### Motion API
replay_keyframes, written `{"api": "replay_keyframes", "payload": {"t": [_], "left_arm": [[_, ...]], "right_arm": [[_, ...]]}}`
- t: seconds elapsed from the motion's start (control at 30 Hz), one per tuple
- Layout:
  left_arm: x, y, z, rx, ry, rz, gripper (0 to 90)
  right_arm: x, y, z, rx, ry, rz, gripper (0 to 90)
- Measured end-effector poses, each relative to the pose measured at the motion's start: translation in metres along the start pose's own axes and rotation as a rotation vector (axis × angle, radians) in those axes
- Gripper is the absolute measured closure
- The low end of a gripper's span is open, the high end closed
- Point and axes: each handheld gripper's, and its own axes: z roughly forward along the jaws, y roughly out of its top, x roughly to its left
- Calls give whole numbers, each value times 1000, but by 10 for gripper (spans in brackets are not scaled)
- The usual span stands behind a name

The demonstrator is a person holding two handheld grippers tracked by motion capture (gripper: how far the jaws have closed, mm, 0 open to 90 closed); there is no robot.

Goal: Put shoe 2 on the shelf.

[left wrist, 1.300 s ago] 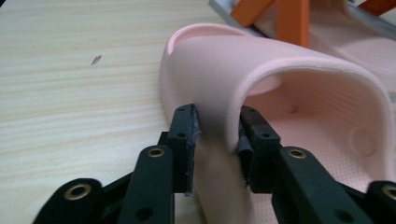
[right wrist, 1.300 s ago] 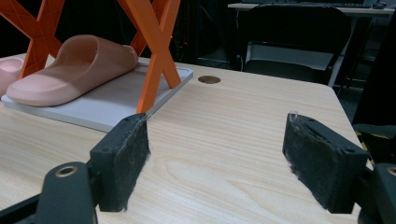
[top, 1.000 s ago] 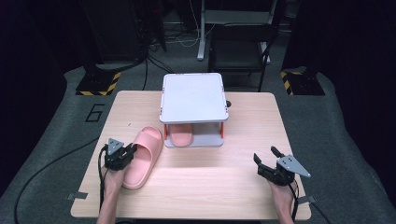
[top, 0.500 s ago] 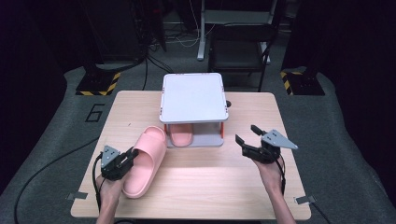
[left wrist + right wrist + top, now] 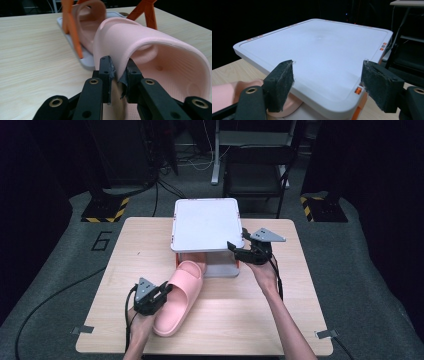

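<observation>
From above, the left gripper (image 5: 159, 292) pinches the pink slipper (image 5: 181, 296) on the tabletop (image 5: 280, 320) just before the white rack (image 5: 206, 224), probably to slide it beside its mate underneath; its own view shows jaws clamping the strap (image 5: 150, 37); the right gripper (image 5: 327, 87) hangs wide open at the rack's corner.

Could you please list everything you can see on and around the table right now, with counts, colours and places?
Slipper in the left gripper: one, pink, on the table's front left, toe toward the rack.
Slipper under the rack: one, pink, on the rack's lower shelf.
Rack: one, white top with orange legs, at the table's back centre.
Table: one, light wood.
Hazard-striped plates: two, yellow and black, on the floor behind the table.
Left gripper: one, black, shut on the front slipper's strap edge.
Right gripper: one, black, open, at the rack's right front corner.
Forearms: two, coming in from the bottom.
</observation>
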Motion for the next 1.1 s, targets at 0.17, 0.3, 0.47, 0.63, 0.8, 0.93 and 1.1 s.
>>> {"api": "replay_keyframes", "payload": {"t": [0.17,0.3,0.47,0.63,0.8,0.93,1.1], "left_arm": [[-22,9,23,-15,-15,-31,792],[-41,15,46,-12,-11,-62,790],[-59,23,77,10,15,-87,791],[-71,23,106,10,82,-139,790],[-73,21,126,41,125,-199,784],[-76,23,140,28,174,-232,785],[-73,28,152,8,173,-238,768]], "right_arm": [[-4,1,15,36,0,-5,257],[-4,2,20,45,-5,-25,264],[-1,1,22,47,14,-18,263],[-1,0,22,49,14,-18,263],[0,0,21,45,7,-12,264],[0,0,22,44,4,-15,264],[1,-1,21,45,-3,-9,263]]}}
